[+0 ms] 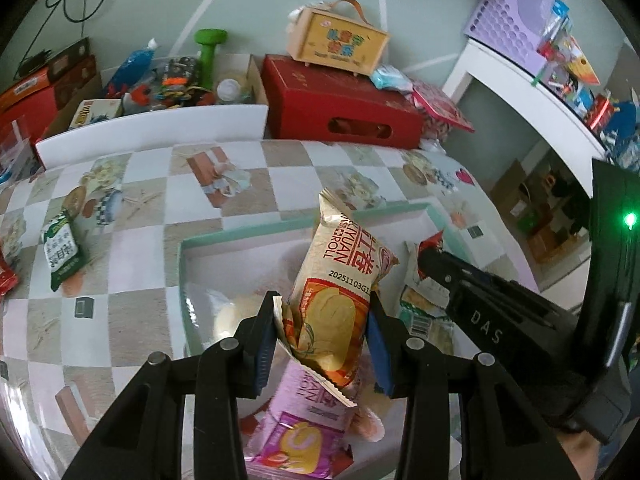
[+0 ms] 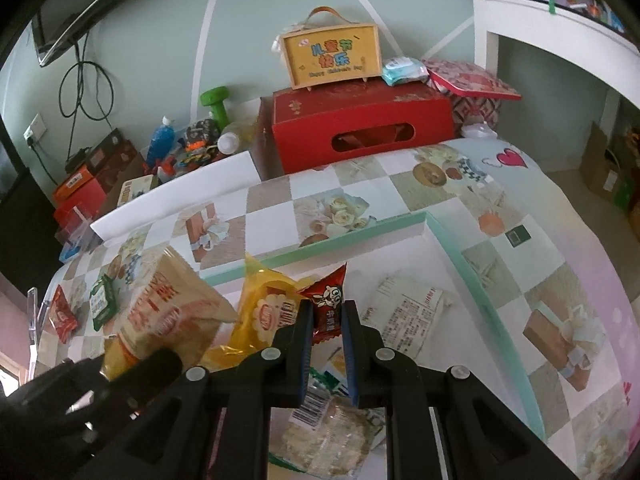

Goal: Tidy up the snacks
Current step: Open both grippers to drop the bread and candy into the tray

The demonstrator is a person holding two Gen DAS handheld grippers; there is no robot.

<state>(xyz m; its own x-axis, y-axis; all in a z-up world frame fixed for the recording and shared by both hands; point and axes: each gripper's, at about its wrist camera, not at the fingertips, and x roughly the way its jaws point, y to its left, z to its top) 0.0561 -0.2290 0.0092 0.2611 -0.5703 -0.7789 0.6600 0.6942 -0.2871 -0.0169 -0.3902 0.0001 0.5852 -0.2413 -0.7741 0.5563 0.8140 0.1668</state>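
In the left wrist view my left gripper (image 1: 324, 332) is shut on a tan and gold swiss roll packet (image 1: 340, 280), which stands tilted above the mint-rimmed tray (image 1: 248, 236). A pink roll packet (image 1: 304, 428) lies in the tray below it. My right gripper (image 2: 327, 320) is shut on a small red candy packet (image 2: 328, 300), held over the tray's middle. Under it lie a yellow packet (image 2: 268, 312), a white printed packet (image 2: 408, 312) and a rice cracker packet (image 2: 328, 436). The left gripper (image 2: 120, 376) and its tan packet (image 2: 168, 308) show at the lower left.
A green packet (image 2: 102, 302) and a red packet (image 2: 62, 318) lie on the checked tablecloth left of the tray. Behind the table stand a red box (image 2: 360, 128) with a yellow carry box (image 2: 332, 56) on it, and a white board (image 2: 180, 188). A white shelf (image 2: 540, 20) rises at the right.
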